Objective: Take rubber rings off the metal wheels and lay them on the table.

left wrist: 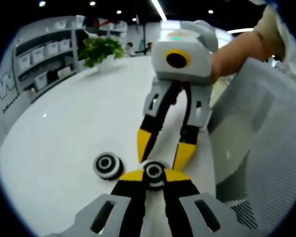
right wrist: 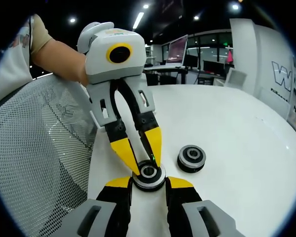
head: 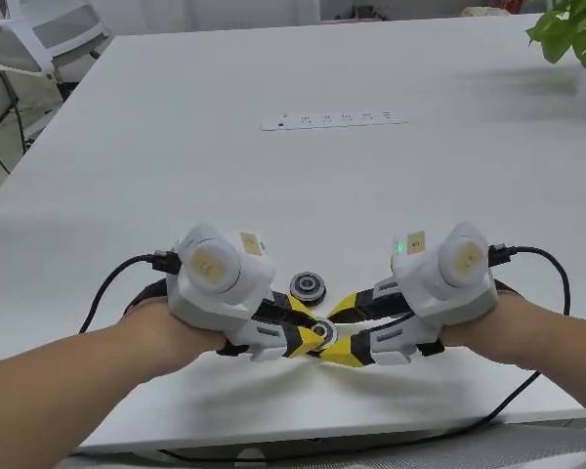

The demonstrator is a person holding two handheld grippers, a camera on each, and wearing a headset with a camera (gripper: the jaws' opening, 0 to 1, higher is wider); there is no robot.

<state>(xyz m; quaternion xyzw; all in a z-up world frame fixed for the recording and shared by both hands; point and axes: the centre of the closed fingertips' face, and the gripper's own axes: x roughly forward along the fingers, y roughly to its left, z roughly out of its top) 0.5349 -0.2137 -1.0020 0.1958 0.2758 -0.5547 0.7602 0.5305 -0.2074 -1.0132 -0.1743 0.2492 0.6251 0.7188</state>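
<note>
Held wheel (head: 321, 332) sits low centre in the head view, near the white table's (head: 273, 186) front edge. Left gripper (head: 313, 333): jaws narrowed onto the wheel's sides. Right gripper (head: 330, 335): jaws likewise clamped on it from the opposite side, tips meeting the other tool's. Second wheel (head: 308, 286) lies flat just above, clear of both. Power strip (head: 334, 120) upper centre; plant (head: 571, 29) upper right; mesh chair (head: 49, 34) upper left. Shelving (left wrist: 44, 54) stands in the upper left of the left gripper view.

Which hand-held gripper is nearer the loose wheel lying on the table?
Left, narrowly. The left hand-held gripper lies just beside the loose wheel; the right hand-held gripper sits slightly farther off. Both clamp the other wheel.
</note>
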